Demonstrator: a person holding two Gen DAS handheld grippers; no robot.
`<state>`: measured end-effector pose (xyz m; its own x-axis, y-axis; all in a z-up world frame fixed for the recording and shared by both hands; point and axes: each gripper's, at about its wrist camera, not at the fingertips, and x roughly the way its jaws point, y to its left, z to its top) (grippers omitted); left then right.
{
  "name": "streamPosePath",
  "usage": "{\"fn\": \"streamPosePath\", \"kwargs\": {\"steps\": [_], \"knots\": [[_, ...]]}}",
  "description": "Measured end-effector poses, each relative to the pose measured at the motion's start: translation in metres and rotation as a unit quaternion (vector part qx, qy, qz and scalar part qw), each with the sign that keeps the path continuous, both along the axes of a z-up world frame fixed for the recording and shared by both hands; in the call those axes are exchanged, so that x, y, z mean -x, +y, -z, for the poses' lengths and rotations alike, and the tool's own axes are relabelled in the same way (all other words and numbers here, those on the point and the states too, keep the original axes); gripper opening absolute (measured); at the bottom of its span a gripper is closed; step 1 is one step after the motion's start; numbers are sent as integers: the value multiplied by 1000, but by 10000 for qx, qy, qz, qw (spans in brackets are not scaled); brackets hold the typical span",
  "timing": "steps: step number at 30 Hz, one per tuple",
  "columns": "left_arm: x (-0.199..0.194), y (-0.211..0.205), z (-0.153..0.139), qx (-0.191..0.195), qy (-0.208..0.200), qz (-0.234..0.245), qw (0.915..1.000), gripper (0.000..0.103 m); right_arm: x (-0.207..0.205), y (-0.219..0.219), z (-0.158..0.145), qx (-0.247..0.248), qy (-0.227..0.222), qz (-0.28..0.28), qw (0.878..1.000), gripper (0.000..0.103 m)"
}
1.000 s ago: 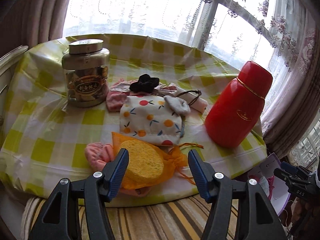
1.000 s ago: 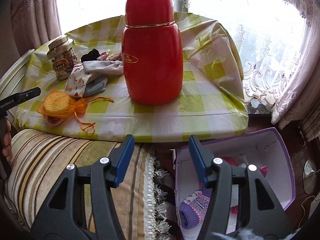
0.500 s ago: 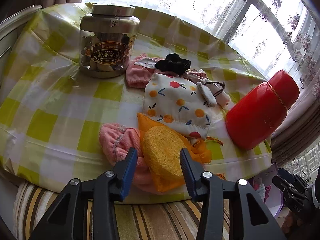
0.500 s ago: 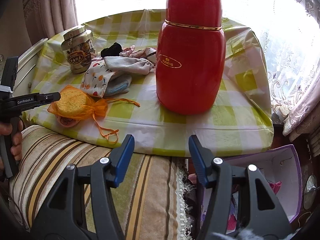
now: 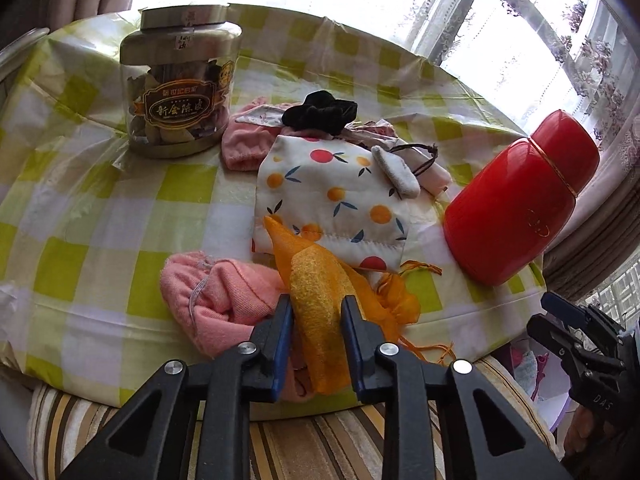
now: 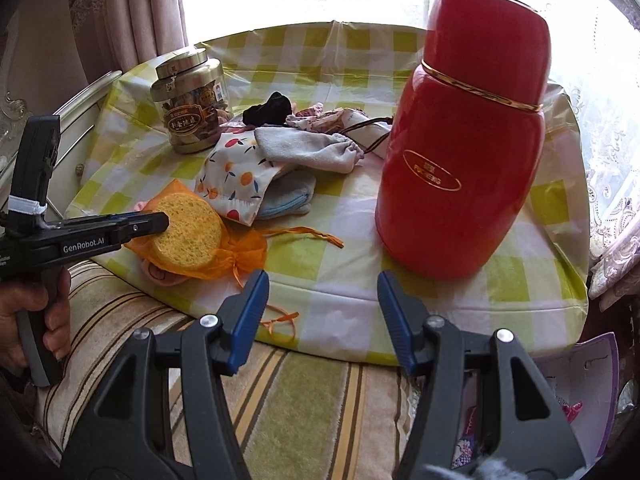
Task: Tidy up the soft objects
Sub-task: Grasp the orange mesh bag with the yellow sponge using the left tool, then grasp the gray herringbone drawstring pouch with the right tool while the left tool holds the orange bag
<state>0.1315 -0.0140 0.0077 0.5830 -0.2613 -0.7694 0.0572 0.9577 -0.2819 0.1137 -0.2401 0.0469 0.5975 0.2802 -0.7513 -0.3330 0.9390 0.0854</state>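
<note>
My left gripper (image 5: 317, 320) is shut on a round yellow sponge in an orange mesh pouch (image 5: 316, 300), tilted up on edge at the table's near edge; it also shows in the right wrist view (image 6: 186, 236). A pink sock (image 5: 218, 304) lies just left of it. Behind lie a fruit-print pouch (image 5: 332, 196), a grey-white sock (image 6: 308, 148), a blue cloth (image 6: 286, 200), a black scrunchie (image 5: 320, 114) and pink cloths (image 5: 240, 144). My right gripper (image 6: 320, 316) is open and empty over the striped cushion, short of the table.
A red thermos (image 6: 464, 152) stands on the right of the green-checked table (image 5: 80, 208). A labelled jar (image 5: 180, 80) stands at the back left. A purple-rimmed box (image 6: 580, 392) with soft items sits on the floor at right. A striped cushion (image 6: 280, 408) lies under both grippers.
My left gripper moved forward and closed on the sponge pouch, tipping it onto its edge. My right gripper swung left and up from the floor box toward the table.
</note>
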Motion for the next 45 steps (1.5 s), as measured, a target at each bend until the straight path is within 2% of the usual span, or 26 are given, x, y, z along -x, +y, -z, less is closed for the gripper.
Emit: {"fn": "streamPosePath", "kwargs": {"steps": [6, 11, 18, 29, 31, 33, 35, 38, 41, 45], "knots": [[-3, -9, -3, 17, -98, 225, 9997, 23, -25, 23, -3, -110, -66, 53, 9999, 60], [-7, -11, 4, 92, -3, 291, 9995, 23, -54, 43, -7, -253, -119, 130, 9995, 68], [-11, -10, 14, 276, 128, 333, 9990, 25, -109, 55, -1, -750, 73, 658, 9950, 70], [-9, -3, 18, 654, -18, 410, 9970, 22, -179, 64, 36, -389, 279, 1264, 9908, 70], [-9, -2, 18, 690, -26, 412, 9968, 21, -185, 61, 44, -463, 352, 1323, 9895, 70], [-9, -1, 18, 722, -54, 413, 9965, 21, -186, 60, 46, -420, 307, 1346, 9895, 60], [-8, 0, 17, 754, -94, 418, 9962, 21, -187, 62, 49, -360, 337, 1280, 9905, 35], [-8, 0, 16, 780, -172, 434, 9959, 19, -184, 66, 54, -247, 336, 1149, 9925, 18], [-5, -1, 12, 777, -307, 443, 9955, 19, -176, 65, 53, -272, 249, 1124, 9930, 11], [-1, 0, 6, 785, -477, 402, 9950, 18, -160, 60, 37, -294, -57, 1081, 9937, 9]]}}
